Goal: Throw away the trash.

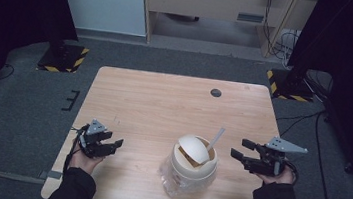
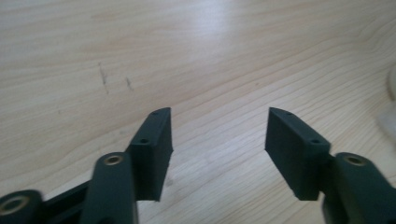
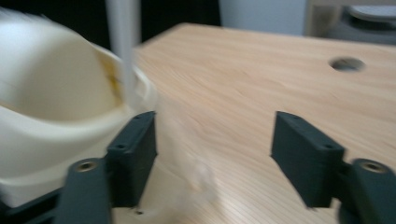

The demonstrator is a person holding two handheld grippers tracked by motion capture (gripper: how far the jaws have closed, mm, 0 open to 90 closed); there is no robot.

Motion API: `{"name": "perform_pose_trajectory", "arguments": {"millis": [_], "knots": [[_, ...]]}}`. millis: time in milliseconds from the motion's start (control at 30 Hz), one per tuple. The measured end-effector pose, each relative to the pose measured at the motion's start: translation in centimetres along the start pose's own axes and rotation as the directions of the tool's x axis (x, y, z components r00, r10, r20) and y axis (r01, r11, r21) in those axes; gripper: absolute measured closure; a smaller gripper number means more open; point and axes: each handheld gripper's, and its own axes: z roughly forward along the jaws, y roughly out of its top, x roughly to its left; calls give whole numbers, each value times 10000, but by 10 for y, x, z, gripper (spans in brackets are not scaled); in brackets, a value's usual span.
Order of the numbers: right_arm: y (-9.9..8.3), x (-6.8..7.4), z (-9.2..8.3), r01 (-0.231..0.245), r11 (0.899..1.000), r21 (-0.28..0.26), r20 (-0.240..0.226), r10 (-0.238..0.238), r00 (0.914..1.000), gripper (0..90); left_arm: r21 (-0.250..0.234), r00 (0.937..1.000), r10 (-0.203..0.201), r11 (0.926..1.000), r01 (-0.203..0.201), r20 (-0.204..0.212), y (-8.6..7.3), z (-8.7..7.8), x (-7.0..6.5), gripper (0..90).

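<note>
A small cream bin with a tilted swing lid stands near the table's front edge, with a clear plastic liner bunched around its base. A white stick leans out of its opening. My right gripper hovers just right of the bin, jaws open and empty; in the right gripper view the bin and the stick sit to the left. At the table's left front, my left gripper is open over bare wood, and nothing lies between its jaws in the left gripper view.
The wooden table has a round cable hole near its far edge. Grey carpet surrounds it, with black stand bases and yellow-black tape at the back corners. Cables lie on the floor at the right.
</note>
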Motion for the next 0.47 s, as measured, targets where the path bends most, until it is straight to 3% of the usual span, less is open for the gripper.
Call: {"name": "perform_pose_trajectory", "arguments": {"millis": [100,133,267,333,400,433,467], "knots": [[-15,-13,7,-195,9944,1034,604,133,9981,191,396,9997,-196,9990,200,-115,-6,6,7,316],[-15,-13,7,-195,9944,1034,604,133,9981,191,396,9997,-196,9990,200,-115,-6,6,7,295],[-32,-26,12,-810,9762,2010,1315,550,9898,167,935,9985,-530,9942,537,-107,-16,14,15,238],[-38,-32,16,-994,9681,2301,1912,552,9800,124,1164,9987,-492,9919,505,-141,-18,18,15,197],[-40,-35,16,-983,9661,2386,2074,481,9771,110,1210,9987,-485,9914,500,-154,-19,19,15,182],[-42,-40,18,-955,9629,2523,2544,292,9667,85,1284,9990,-434,9907,449,-146,-20,21,15,162],[-44,-43,18,-1078,9594,2608,2724,340,9616,77,1357,9992,-383,9899,399,-144,-21,22,15,155]]}}
